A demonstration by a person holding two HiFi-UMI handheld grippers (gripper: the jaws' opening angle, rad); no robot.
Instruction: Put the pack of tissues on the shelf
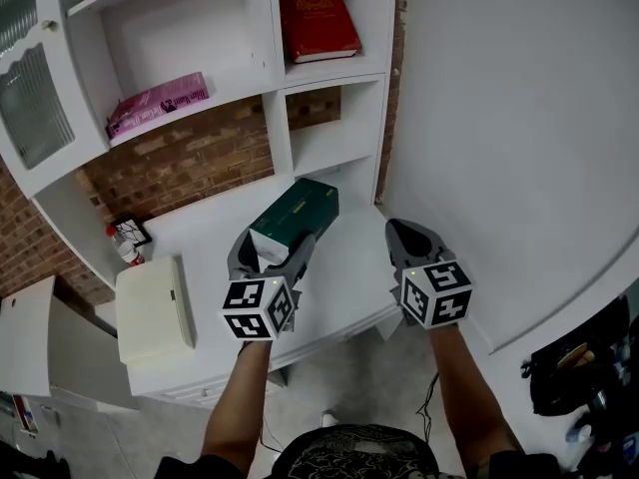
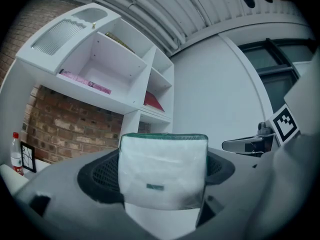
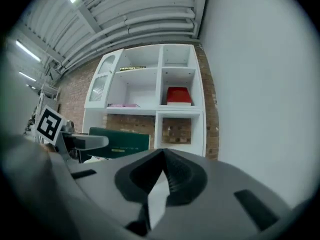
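Note:
The dark green pack of tissues (image 1: 296, 220) with a white end face (image 2: 162, 176) is held above the white counter (image 1: 339, 277), with my left gripper (image 1: 272, 257) shut on its near end. The pack points toward the white shelf unit (image 1: 329, 143); from the right gripper view it shows as a green box (image 3: 120, 140) at the left. My right gripper (image 1: 407, 239) is shut and empty, to the right of the pack, its jaws meeting at a point (image 3: 161, 156).
A red book (image 1: 316, 16) stands in the upper right cubby and a pink book (image 1: 158, 102) lies on the left shelf. A cream box (image 1: 153, 307) and a small red-capped bottle (image 1: 124, 248) sit on the counter at left. A white wall (image 1: 519, 118) bounds the right.

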